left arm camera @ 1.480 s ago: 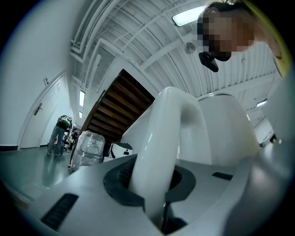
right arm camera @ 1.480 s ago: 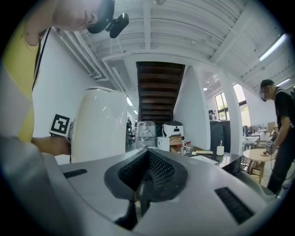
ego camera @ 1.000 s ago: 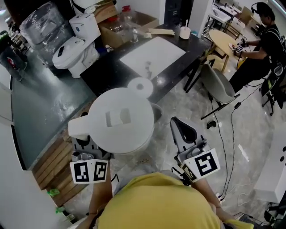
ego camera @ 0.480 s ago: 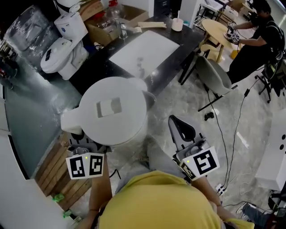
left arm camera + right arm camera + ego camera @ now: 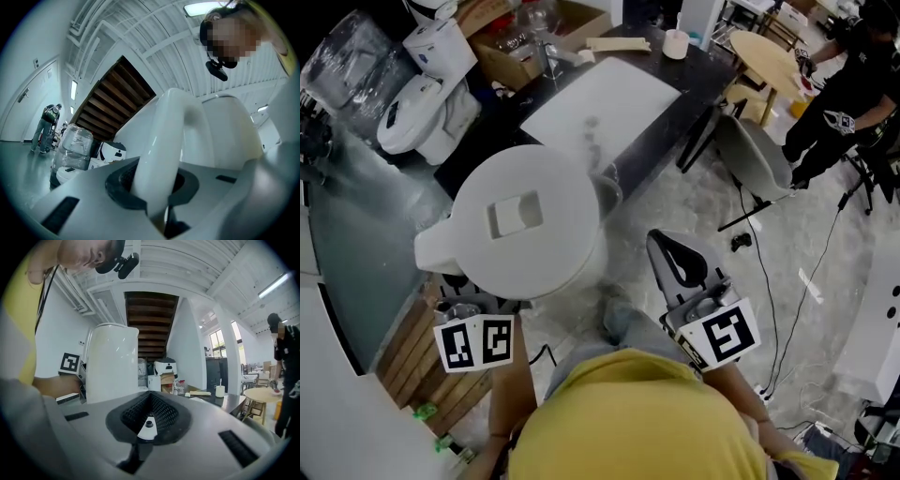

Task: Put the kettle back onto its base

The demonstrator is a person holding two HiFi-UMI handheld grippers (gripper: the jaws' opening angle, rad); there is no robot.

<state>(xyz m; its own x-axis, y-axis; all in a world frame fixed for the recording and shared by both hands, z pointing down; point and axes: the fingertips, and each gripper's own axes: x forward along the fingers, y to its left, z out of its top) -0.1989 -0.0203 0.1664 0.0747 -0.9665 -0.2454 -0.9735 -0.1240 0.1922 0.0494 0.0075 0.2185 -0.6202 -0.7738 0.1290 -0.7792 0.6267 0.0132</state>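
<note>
A white kettle [image 5: 525, 220] hangs in the air at the near edge of the black table [image 5: 661, 122], seen from above with its lid up. My left gripper [image 5: 450, 281] is shut on the kettle's handle [image 5: 164, 154], which fills the left gripper view between the pads. My right gripper [image 5: 677, 264] is shut and holds nothing, to the right of the kettle over the marble floor. In the right gripper view the kettle [image 5: 112, 362] stands tall at the left, past the closed jaws of the right gripper [image 5: 149, 416]. The base is hidden under the kettle in the head view.
A white sheet [image 5: 600, 103] lies on the table, with a cup [image 5: 677, 42] and a cardboard box [image 5: 511, 42] at its far end. Two toilets [image 5: 422, 89] stand at the left, a grey chair [image 5: 755, 155] and a round wooden table [image 5: 769, 56] at the right, beside a person [image 5: 853, 84].
Both grippers and the kettle have moved forward toward the table. The round white base seen on the table edge a second ago is now covered by the kettle.
</note>
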